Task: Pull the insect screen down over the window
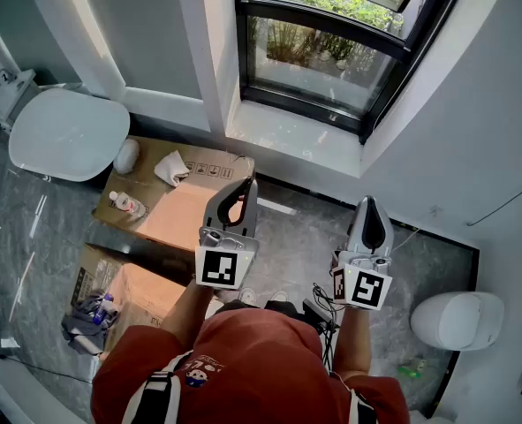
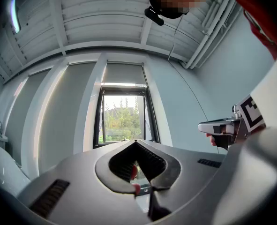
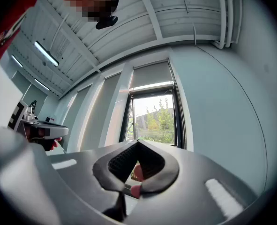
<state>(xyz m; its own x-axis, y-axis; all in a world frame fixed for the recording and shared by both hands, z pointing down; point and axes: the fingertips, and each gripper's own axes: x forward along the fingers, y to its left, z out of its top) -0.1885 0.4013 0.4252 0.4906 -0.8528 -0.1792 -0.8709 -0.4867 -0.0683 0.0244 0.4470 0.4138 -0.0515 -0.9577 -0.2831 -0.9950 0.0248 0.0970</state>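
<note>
The black-framed window [image 1: 327, 56] is in the wall ahead of me, above a white sill [image 1: 287, 138]. In both gripper views a grey screen panel [image 2: 124, 73] [image 3: 150, 76] covers only the top of the opening, and trees show through the glass [image 2: 123, 118] [image 3: 154, 121] below it. My left gripper [image 1: 243, 186] [image 2: 136, 142] is held out towards the window, shut with nothing between its jaws. My right gripper [image 1: 370, 205] [image 3: 137, 142] is beside it at about the same distance from the window, also shut and empty. Neither touches the window or the screen.
A white toilet [image 1: 66, 132] stands at the left. Cardboard boxes [image 1: 185, 210] lie under my left gripper, with a small bottle [image 1: 126, 205] and a crumpled cloth [image 1: 172, 168] on them. A white rounded fixture [image 1: 459, 321] stands at the lower right. The floor is grey stone.
</note>
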